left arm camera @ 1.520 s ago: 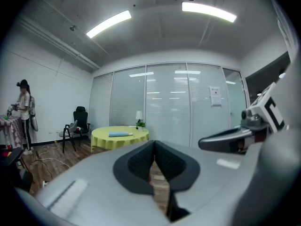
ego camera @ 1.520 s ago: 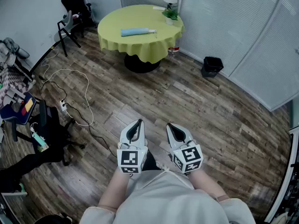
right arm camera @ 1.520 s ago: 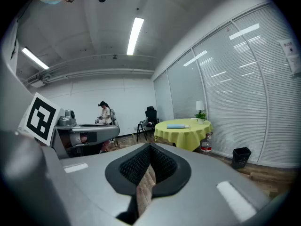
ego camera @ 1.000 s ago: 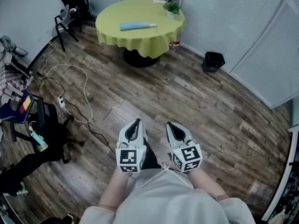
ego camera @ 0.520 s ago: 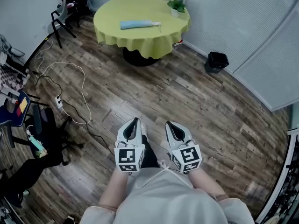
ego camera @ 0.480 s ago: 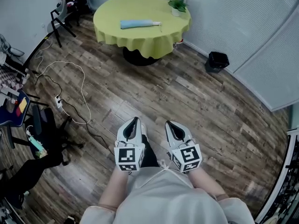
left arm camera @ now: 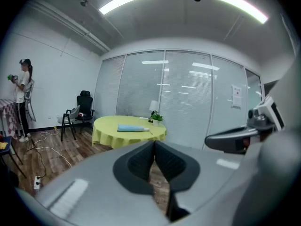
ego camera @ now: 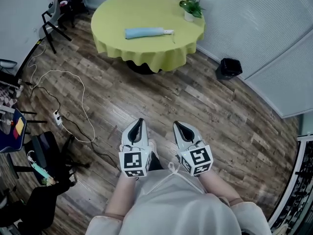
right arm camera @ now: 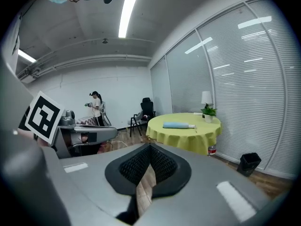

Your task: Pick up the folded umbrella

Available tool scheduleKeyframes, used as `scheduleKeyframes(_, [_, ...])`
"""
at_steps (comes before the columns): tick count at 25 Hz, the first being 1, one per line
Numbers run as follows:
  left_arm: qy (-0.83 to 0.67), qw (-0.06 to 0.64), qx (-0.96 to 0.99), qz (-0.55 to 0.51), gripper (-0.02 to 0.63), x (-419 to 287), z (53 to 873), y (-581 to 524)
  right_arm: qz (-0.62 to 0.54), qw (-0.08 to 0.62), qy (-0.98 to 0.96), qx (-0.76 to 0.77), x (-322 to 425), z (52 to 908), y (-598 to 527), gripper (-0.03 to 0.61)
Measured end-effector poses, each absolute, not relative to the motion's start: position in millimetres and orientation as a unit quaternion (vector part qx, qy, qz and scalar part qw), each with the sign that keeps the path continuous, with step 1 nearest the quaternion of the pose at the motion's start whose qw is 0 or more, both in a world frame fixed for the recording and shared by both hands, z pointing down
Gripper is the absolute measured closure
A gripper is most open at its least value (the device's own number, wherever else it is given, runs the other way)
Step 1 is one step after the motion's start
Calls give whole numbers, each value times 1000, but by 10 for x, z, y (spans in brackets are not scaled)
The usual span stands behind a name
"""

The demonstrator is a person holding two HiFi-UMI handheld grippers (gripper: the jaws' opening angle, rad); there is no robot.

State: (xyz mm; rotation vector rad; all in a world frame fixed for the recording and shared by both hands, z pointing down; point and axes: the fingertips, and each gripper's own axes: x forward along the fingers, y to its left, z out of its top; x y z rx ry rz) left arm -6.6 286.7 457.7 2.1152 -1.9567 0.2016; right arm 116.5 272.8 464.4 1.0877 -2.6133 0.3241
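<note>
i log a light blue folded umbrella point(ego camera: 144, 32) with a white end, lying on a yellow-green tabletop point(ego camera: 117, 9). the floor point(ego camera: 205, 111) is brown-grey wood plank. the left gripper point(ego camera: 138, 123) and right gripper point(ego camera: 178, 126) are pale grey with black fingers point(left arm camera: 136, 166), and their marker cubes point(ego camera: 135, 163) show black-and-white squares. the bin point(ego camera: 228, 68) is black, the cable point(ego camera: 80, 94) white, the plant point(ego camera: 190, 5) green.

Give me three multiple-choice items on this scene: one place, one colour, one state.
1. The folded umbrella lies: A in a drawer; B on the round table; C on a sofa.
2. The tablecloth is: A red; B white; C yellow-green.
3. The left gripper is: A shut and empty; B wide open; C shut on the umbrella.
Answers: 1 B, it lies flat on the tabletop; 2 C, the head view shows that colour; 3 A, its pads meet with nothing between them.
</note>
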Motion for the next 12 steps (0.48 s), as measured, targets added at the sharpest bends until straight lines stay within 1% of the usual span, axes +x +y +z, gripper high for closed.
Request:
scheduleKeyframes(6, [-673, 116, 727, 67, 607, -618, 4487, 2242, 134, 140, -902, 386, 676, 4618, 2053, 580])
scheduleKeyframes(12, [-685, 126, 714, 73, 607, -928, 4535, 1941, 144, 151, -903, 375, 377, 4694, 1642, 578])
